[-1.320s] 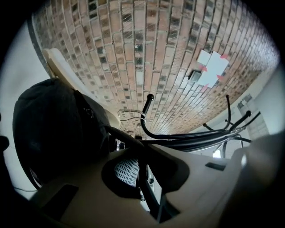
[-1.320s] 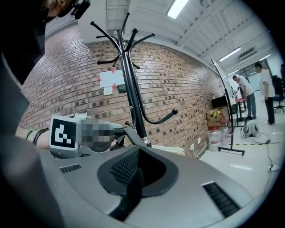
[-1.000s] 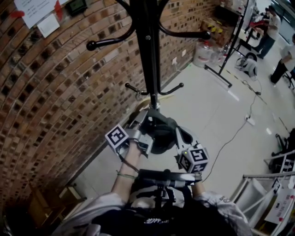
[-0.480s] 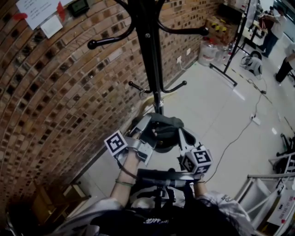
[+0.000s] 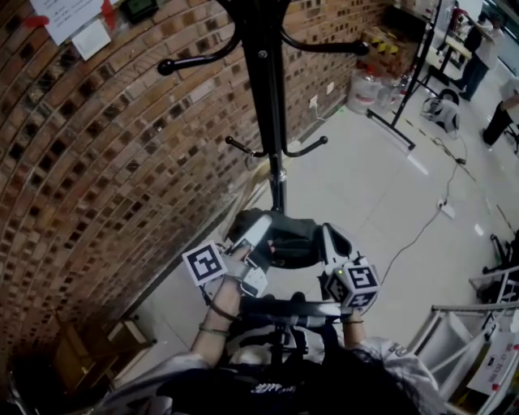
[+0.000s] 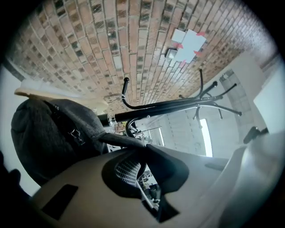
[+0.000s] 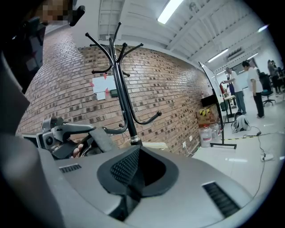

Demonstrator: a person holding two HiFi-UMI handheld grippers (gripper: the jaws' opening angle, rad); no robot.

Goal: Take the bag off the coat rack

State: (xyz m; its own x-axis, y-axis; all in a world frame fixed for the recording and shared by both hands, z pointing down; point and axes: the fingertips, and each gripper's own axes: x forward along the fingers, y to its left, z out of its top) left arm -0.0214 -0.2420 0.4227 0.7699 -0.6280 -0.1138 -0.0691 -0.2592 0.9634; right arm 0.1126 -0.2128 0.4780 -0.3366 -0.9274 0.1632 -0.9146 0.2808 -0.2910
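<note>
A dark grey bag [image 5: 285, 241] hangs between my two grippers, just below the black coat rack [image 5: 266, 97] and apart from its lower hooks [image 5: 308, 149]. My left gripper [image 5: 258, 230] is shut on the bag's strap. In the left gripper view the strap runs from the bag [image 6: 44, 133] into the left gripper [image 6: 136, 152], with the coat rack [image 6: 178, 105] behind. My right gripper [image 5: 327, 237] sits at the bag's right side. In the right gripper view the right gripper [image 7: 133, 171] is shut with no fabric showing between its pads, and the coat rack [image 7: 123, 100] stands ahead.
A curved brick wall [image 5: 97, 162] runs close along the left, with papers [image 5: 69, 20] taped on it. Water jugs [image 5: 361, 93] and a black stand [image 5: 405, 89] are at the far right. A cable [image 5: 422, 231] crosses the pale floor. People [image 5: 480, 49] stand far off.
Both grippers and the bag have drawn back from the rack's pole toward me. The left gripper has tilted up with the strap.
</note>
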